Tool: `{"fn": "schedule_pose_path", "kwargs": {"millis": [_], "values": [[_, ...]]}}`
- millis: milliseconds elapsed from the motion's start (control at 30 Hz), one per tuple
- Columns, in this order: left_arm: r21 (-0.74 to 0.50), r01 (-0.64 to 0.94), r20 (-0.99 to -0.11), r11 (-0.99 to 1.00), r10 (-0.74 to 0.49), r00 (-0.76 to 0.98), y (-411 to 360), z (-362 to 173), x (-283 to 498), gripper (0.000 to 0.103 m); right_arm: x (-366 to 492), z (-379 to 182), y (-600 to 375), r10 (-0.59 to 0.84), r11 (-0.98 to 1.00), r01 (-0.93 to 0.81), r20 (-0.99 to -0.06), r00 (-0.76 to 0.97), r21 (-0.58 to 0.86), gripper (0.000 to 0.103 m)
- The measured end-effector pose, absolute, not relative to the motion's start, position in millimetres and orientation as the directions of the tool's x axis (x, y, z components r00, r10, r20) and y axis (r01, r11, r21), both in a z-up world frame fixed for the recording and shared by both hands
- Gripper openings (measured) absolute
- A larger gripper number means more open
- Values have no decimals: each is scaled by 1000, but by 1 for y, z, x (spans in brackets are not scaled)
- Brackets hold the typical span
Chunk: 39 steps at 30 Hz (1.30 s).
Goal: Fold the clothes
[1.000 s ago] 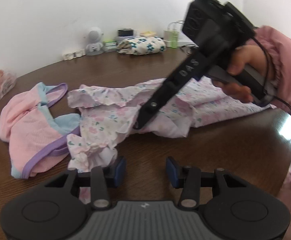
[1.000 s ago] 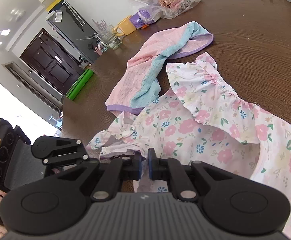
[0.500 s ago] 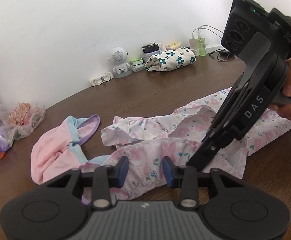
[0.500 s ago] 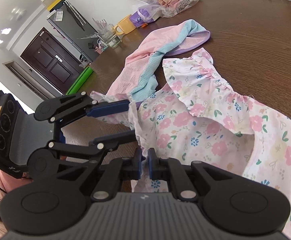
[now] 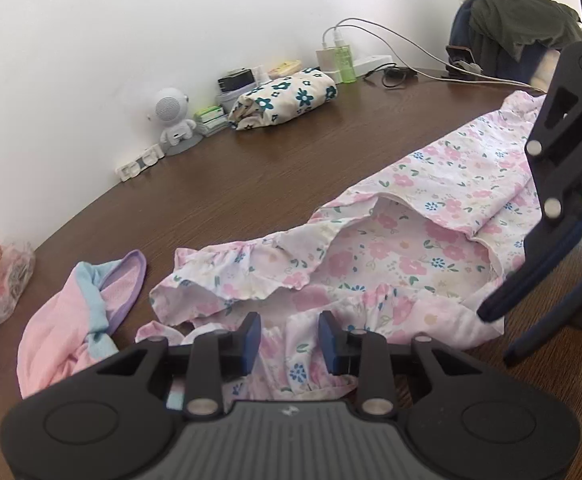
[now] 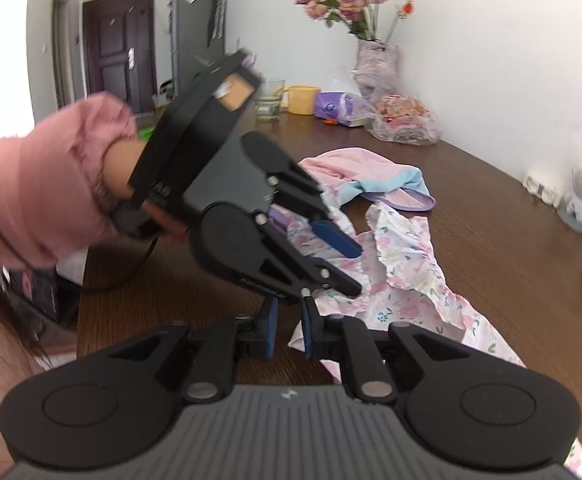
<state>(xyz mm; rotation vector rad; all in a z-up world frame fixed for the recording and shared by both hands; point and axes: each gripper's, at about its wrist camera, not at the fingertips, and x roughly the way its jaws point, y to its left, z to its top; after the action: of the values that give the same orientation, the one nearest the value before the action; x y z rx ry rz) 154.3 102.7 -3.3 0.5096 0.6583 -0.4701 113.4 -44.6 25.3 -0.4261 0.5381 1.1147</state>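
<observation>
A pink floral dress (image 5: 403, 248) lies spread on the brown table; it also shows in the right wrist view (image 6: 407, 284). My left gripper (image 5: 289, 340) is open, its jaws over the dress's ruffled near edge with cloth between them; in the right wrist view it (image 6: 355, 268) hovers over the same edge. My right gripper (image 6: 289, 328) is open by a small gap at the dress's near edge, holding nothing; from the left wrist view it (image 5: 499, 332) stands at the right, jaws apart. A pink and blue garment (image 5: 79, 316) lies left of the dress.
Along the wall stand a white robot speaker (image 5: 173, 118), a floral pouch (image 5: 283, 98), chargers and a green bottle (image 5: 345, 62). In the right wrist view a flower vase (image 6: 377, 60), yellow mug (image 6: 303, 98) and plastic bags (image 6: 405, 120) sit at the far end.
My right gripper opened and let go of the dress, swinging round to face the left hand. My left gripper moved forward over the dress's ruffled edge, still open.
</observation>
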Motion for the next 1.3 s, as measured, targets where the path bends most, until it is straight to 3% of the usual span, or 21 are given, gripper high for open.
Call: {"fn": "schedule_pose_path", "kwargs": {"millis": [133,233,333,467,600,767,1100,1300], "values": [[255,614,-693,747,-302,654,108,-2,161,25,108,14,-25,669,392,-904,-620,409,-174,12],[213,638,-692,740,-347,633,118,-2,167,30,127,5,-26,655,456,-886,-642,398,-85,12],[128,633,-686,763,-393,612,135,0,174,42,141,-9,-31,647,498,-867,-669,364,10,12],[39,568,-638,822,-417,647,160,14,176,42,145,-12,-38,663,527,-847,-659,355,75,12],[73,514,-598,855,-375,708,175,27,161,41,144,-14,-37,659,538,-840,-657,366,71,12],[23,549,-521,835,-459,720,178,34,128,37,144,-14,-40,665,549,-831,-650,368,92,12],[73,462,-654,884,-308,691,136,0,125,32,136,-10,-43,655,551,-831,-658,372,79,12],[93,409,-647,908,-257,718,123,-4,104,32,124,-7,-60,660,534,-841,-666,347,92,12]]}}
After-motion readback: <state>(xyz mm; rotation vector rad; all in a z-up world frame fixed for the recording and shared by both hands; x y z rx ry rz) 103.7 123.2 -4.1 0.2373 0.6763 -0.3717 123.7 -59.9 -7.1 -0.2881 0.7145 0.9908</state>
